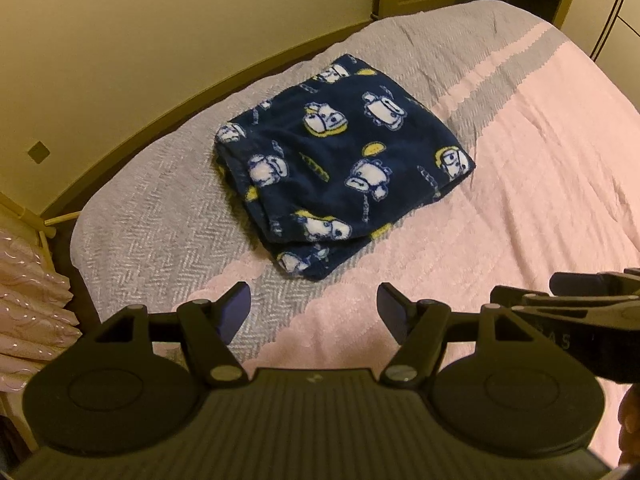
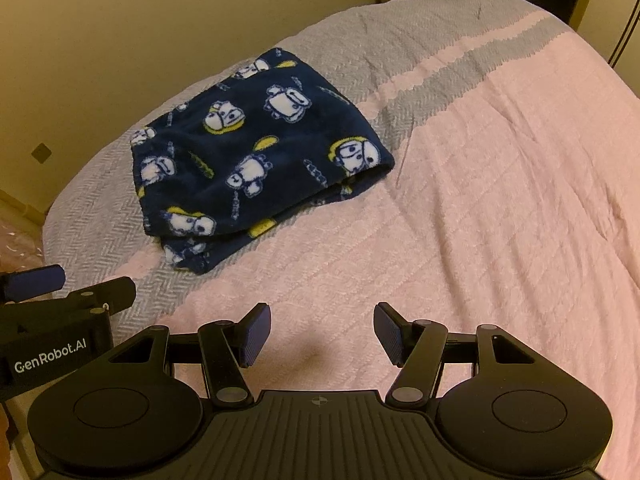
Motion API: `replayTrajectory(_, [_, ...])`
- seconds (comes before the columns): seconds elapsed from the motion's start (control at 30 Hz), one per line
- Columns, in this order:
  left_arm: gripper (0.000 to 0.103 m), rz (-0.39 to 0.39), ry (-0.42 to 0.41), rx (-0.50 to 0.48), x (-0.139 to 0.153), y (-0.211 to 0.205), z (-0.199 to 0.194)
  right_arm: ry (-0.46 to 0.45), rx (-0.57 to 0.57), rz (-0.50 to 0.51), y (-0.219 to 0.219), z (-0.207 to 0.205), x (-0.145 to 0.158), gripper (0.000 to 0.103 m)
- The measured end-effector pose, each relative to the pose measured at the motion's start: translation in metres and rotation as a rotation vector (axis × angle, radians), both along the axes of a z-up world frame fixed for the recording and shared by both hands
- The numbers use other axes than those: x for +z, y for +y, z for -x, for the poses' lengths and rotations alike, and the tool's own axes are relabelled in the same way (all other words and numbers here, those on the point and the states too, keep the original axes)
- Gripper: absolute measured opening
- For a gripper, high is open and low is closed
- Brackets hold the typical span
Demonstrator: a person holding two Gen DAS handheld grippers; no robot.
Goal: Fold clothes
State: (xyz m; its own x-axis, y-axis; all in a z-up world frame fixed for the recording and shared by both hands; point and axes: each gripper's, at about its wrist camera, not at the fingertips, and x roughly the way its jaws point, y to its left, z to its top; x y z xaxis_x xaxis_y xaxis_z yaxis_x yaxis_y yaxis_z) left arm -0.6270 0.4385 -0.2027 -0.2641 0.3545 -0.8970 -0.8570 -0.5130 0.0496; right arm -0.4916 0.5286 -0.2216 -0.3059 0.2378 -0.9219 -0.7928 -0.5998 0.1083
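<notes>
Folded fleece garment (image 1: pixel 340 168) lies on bedspread (image 1: pixel 540 200).

A bed (image 1: pixel 540 168) filled most of the room under dim, warm light, its cover pink with a grey herringbone band along the far edge. A plain yellowish wall (image 1: pixel 140 40) ran behind it, with a small square plate (image 1: pixel 39 153).

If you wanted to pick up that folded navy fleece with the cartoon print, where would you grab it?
Probably at the near corner of the navy fleece, where the stacked layers jut toward both tools. Come in low from the near side across the pink bedspread, so one finger slides under the stack. Both the left tool and right tool hang open and empty.
</notes>
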Motion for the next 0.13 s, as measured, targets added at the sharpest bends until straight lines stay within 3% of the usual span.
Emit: replayTrajectory(0.13, [0.067,-0.007,0.021,-0.005,0.0029,-0.0041,0.0002,0.001,0.006,-0.005,-0.0052,0.0017,0.0028,0.061])
